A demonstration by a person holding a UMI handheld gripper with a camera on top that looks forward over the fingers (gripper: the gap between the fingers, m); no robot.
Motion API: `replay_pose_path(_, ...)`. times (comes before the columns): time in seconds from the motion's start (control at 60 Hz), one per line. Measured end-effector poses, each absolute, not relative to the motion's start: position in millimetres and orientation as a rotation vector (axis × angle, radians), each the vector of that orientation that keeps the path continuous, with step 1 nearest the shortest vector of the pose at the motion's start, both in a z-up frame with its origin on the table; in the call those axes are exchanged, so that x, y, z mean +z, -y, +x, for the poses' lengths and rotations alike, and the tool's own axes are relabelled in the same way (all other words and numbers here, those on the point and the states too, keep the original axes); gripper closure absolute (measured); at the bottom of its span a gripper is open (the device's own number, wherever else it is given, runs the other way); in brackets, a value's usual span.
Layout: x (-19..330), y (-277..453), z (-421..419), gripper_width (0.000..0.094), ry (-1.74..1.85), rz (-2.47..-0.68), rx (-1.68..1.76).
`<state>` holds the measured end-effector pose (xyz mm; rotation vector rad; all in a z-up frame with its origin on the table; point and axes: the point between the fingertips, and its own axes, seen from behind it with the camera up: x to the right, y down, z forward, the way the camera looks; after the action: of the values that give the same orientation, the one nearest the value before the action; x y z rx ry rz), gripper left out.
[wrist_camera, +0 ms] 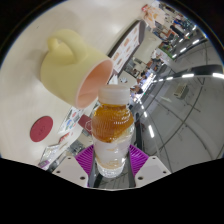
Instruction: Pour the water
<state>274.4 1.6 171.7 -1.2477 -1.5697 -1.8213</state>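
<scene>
On the white table [30, 95], gripper [112, 160] clamps bottle [112, 125] against tipped mug [72, 68].

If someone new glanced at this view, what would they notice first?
The clear bottle with a white cap stands out, clamped between the gripper fingers and tilted toward a pale yellow mug. The mug lies just beyond the bottle's cap, its pink inside facing the bottle. A red round object sits beside them.

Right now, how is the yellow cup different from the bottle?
The cup is pale yellow with a handle; the bottle is clear with a white cap. The cup lies tipped sideways beyond the fingers; the bottle stands along them, gripped by the gripper. Both are drink containers.
</scene>
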Motion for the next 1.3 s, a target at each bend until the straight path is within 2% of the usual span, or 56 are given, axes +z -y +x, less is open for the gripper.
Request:
replay_pose_path(0.1, 175.3, 5.0, 284.7, 0.0478, 1.408, -1.434, -1.676)
replay_pose_path(0.233, 189.8, 18.1, 295.4, 0.0477, 1.002, -1.711, -1.317)
replay_pose_path(0.417, 194.4, 27.2, 292.7, 0.0479, 0.469, -1.920, -0.692)
replay_pose_path(0.617, 136.6, 19.7, 309.0, 0.0479, 0.172, -2.006, -0.313)
replay_pose_path(0.867, 50.7, 24.0, 322.8, 0.0478, 0.000, -2.098, -0.105)
replay_pose_path(0.883, 44.3, 27.7, 324.2, 0.0455, -0.010, -2.106, -0.099)
replay_pose_path(0.967, 47.5, 25.2, 328.2, 0.0468, -0.051, -2.061, -0.058)
replay_pose_path(1.1, 45.6, 28.7, 326.2, 0.0358, -0.054, -2.095, -0.061)
replay_pose_path(1.133, 41.9, 33.4, 325.6, 0.0271, -0.058, -2.134, -0.057)
replay_pose_path(1.15, 40.5, 34.6, 326.6, 0.0178, -0.060, -2.147, -0.052)
replay_pose_path(1.183, 44.3, 41.3, 324.2, 0.0069, -0.060, -2.160, -0.047)
replay_pose_path(1.233, 52.5, 56.0, 326.1, 0.0104, -0.070, -2.186, -0.075)
replay_pose_path(1.3, 65.4, 78.4, 326.5, 0.0084, -0.065, -2.217, -0.115)
